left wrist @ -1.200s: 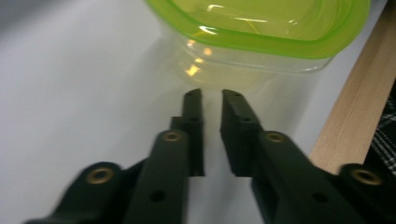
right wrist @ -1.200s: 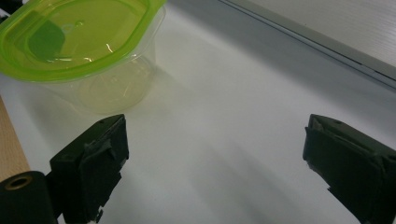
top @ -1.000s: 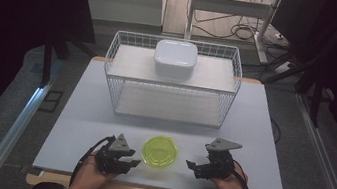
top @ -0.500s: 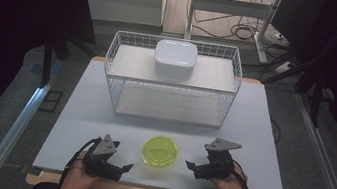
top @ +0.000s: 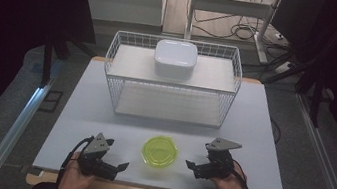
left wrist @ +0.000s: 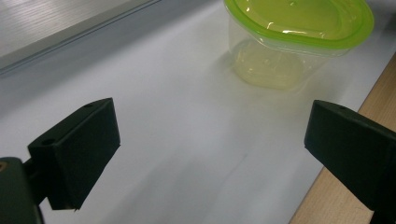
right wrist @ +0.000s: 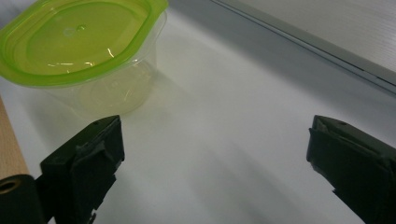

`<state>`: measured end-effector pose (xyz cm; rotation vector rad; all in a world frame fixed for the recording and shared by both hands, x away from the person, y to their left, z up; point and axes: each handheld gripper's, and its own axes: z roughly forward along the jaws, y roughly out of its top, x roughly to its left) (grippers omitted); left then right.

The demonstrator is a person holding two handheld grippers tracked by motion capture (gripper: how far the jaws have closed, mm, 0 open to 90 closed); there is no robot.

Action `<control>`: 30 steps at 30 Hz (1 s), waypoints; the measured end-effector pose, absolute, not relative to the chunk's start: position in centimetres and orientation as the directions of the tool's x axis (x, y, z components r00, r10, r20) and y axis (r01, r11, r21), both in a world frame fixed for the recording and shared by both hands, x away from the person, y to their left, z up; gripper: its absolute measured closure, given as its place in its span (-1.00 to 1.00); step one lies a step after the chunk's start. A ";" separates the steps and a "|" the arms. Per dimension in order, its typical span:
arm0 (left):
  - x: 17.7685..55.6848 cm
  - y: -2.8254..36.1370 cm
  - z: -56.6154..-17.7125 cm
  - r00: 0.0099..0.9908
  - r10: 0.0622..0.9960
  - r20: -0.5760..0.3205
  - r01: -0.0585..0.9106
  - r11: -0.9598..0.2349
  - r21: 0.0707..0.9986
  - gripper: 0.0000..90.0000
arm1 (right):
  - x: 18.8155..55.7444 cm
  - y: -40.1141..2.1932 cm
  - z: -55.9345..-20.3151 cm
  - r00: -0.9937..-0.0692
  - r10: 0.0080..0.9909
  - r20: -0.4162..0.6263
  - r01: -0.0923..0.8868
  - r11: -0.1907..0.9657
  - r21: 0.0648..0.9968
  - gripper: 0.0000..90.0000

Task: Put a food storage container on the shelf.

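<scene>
Sitting near the front edge of the white table (top: 105, 100), between the two hands: a small clear tub (top: 160, 152) with a lime-green lid (left wrist: 301, 21), snapped on flat and upright, looking empty from the gripper views

Left gripper (top: 117, 167) hovering low over the table just left of the tub, pointing toward it, jaws spread wide and having just been opening, nothing between them but bare tabletop. In the left gripper view, tub (left wrist: 280, 56) sitting ahead and off to the upper right, clearly apart from both black pads, with the wooden table edge (left wrist: 345, 154) running past the right one

Right gripper (top: 191, 167) hanging on the other side of the tub, aiming back at it, jaws also spread wide and gripping nothing. In the right gripper view, tub (right wrist: 93, 56) showing at upper left, near the left pad but not touching as far as can be made out

Person's left hand (top: 73, 181) and right hand (top: 230, 184) coming in from the bottom, each wrapped around its gripper

Further back, standing across the middle of the table: a white wire rack (top: 122, 85), two levels, with a white squarish lidded box (top: 176, 57) resting on the upper shelf, well apart from the tub and both grippers
</scene>
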<state>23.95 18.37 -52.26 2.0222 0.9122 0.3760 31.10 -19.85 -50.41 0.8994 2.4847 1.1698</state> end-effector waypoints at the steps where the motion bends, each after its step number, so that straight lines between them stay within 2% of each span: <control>1: 24.0 18.4 -52.3 0.687 0.723 -0.070 0.462 -0.360 0.811 -0.94 | 31.1 -19.8 -50.4 -0.778 0.628 0.034 0.426 0.487 0.763 -0.92; 9: 24.0 18.4 -52.5 0.690 0.721 -0.062 0.460 -0.371 0.806 -0.95 | 31.4 -19.5 -50.0 -0.791 0.608 0.068 0.417 0.454 0.788 -0.89; 13: 24.1 18.4 -52.6 0.688 0.723 -0.060 0.461 -0.371 0.806 -0.95 | 31.7 -19.1 -50.1 -0.789 0.602 0.120 0.452 0.437 0.778 -0.88; 15: 24.1 18.3 -52.6 0.687 0.724 -0.061 0.462 -0.371 0.805 -0.95 | 32.0 -18.5 -49.9 -0.786 0.591 0.180 0.487 0.413 0.769 -0.88; 23: 24.1 18.1 -52.9 0.691 0.722 -0.040 0.468 -0.404 0.786 -0.95 | 32.7 -17.4 -48.7 -0.785 0.568 0.249 0.522 0.388 0.759 -0.88; 24: 24.1 18.1 -52.9 0.691 0.722 -0.037 0.468 -0.407 0.785 -0.95 | 32.9 -17.1 -48.5 -0.784 0.569 0.249 0.527 0.397 0.751 -0.77; 30: 24.1 18.0 -52.9 0.689 0.724 -0.035 0.470 -0.410 0.782 -0.94 | 33.8 -16.5 -48.3 -0.774 0.561 0.293 0.566 0.406 0.717 -0.51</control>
